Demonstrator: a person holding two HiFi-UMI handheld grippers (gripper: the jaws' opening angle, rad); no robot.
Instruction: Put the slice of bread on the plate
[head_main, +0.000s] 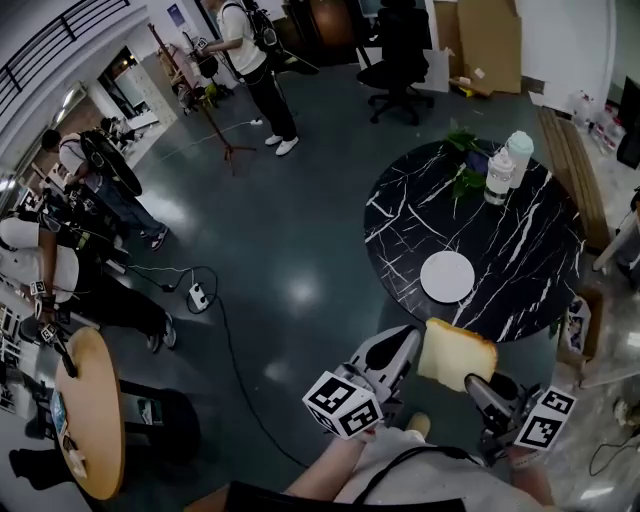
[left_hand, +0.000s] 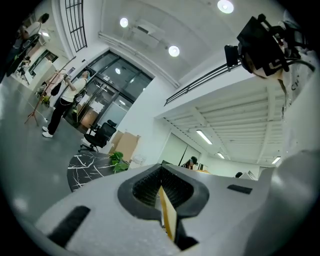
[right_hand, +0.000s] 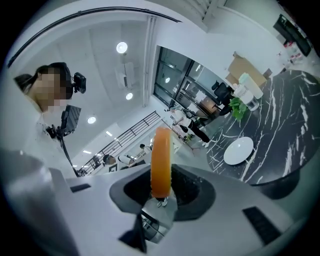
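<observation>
A slice of bread (head_main: 455, 352) with a tan crust hangs in the air just short of the round black marble table (head_main: 520, 250). My left gripper (head_main: 410, 347) is shut on its left edge and my right gripper (head_main: 479, 386) on its lower right edge. In the left gripper view the slice (left_hand: 168, 216) shows edge-on between the jaws. In the right gripper view its orange crust (right_hand: 161, 160) stands upright in the jaws. The empty white plate (head_main: 447, 276) lies on the table's near side, a little beyond the bread, and the plate (right_hand: 238, 150) also shows in the right gripper view.
Two bottles (head_main: 502, 172) and a green plant (head_main: 464, 160) stand at the table's far side. A black office chair (head_main: 400, 60) is beyond. People stand at the left and the back. A power strip (head_main: 197, 297) with a cable lies on the floor, and a wooden round table (head_main: 95, 420) is at the lower left.
</observation>
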